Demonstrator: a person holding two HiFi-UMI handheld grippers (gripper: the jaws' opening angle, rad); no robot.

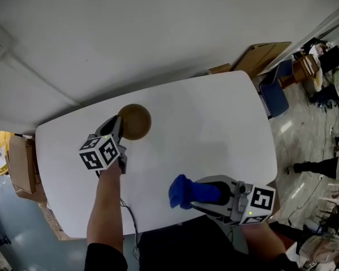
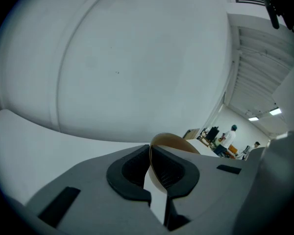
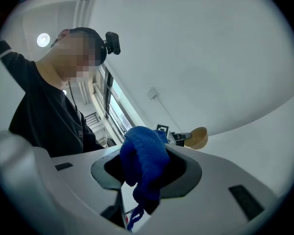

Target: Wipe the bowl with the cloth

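Bowl (image 1: 137,121), brown, is pinched by its rim in the closed left gripper (image 1: 118,127) over the white table (image 1: 214,129). Right gripper (image 1: 188,192), well apart to its right (nearer the person), clamps the blue cloth (image 1: 179,189). White tabletop separates them. Cardboard boxes (image 1: 20,162) stand left of the left gripper, past the table edge.

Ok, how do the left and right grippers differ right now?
The left gripper is shut on the rim of the brown bowl; the right gripper is shut on a blue cloth. The left gripper is farther out over the table, the right gripper near its close edge. Both grip something.
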